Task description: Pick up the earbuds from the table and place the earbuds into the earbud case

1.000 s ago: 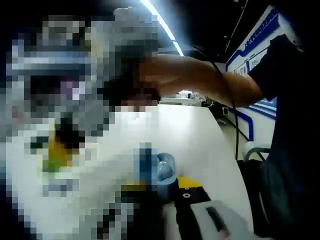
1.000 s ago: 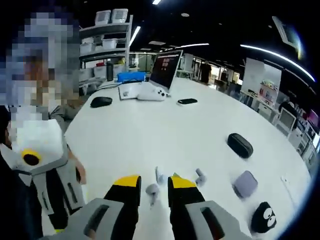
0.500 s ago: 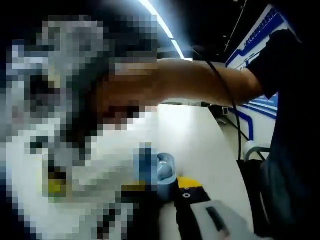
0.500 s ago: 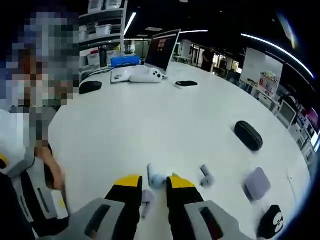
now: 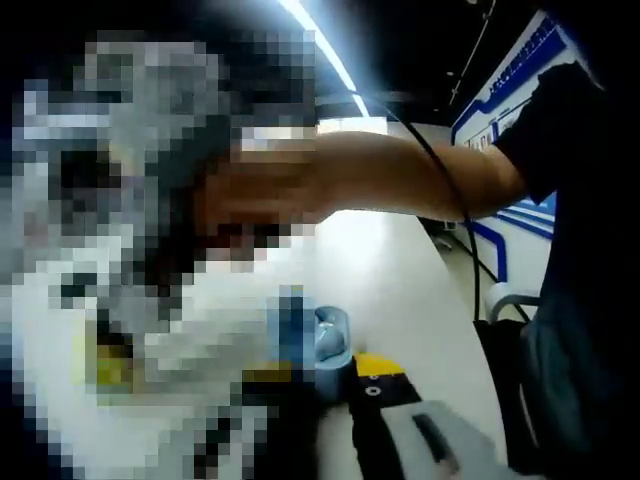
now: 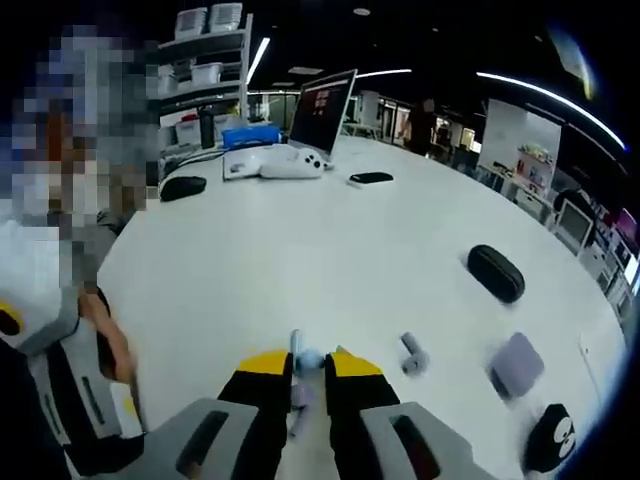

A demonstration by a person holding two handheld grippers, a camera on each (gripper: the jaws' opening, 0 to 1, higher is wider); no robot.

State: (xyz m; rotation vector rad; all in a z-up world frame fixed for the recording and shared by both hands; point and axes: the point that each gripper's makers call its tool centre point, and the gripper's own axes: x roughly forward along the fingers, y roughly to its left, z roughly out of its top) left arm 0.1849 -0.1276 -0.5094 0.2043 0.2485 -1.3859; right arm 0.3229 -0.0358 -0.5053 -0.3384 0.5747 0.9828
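Looking along the left gripper: its yellow-tipped jaws are clenched on a pale blue earbud case, which sits upright-ish between them, lid open toward the camera as far as I can tell; much of this view is smeared, so the left jaw is hard to make out. White table runs away behind the case. A bare forearm crosses the upper frame with a thin black cable hanging off it, and a dark sleeve fills the right side. Right gripper view: the right gripper is low over the table, jaws nearly closed around a pale lilac earbud; its rounded head shows just above the yellow tips and the stem runs down between them. Looks like a grasp, jaws touching the earbud on both sides. A second earbud lies on the table just right of the jaws, apart from them. Further right: a lilac case, a black oval case beyond it, and a black pouch with cartoon eyes at the edge. Far side of the table: open laptop, white controller, black phone, black mouse. The other gripper's grey-and-black body shows at the left edge.
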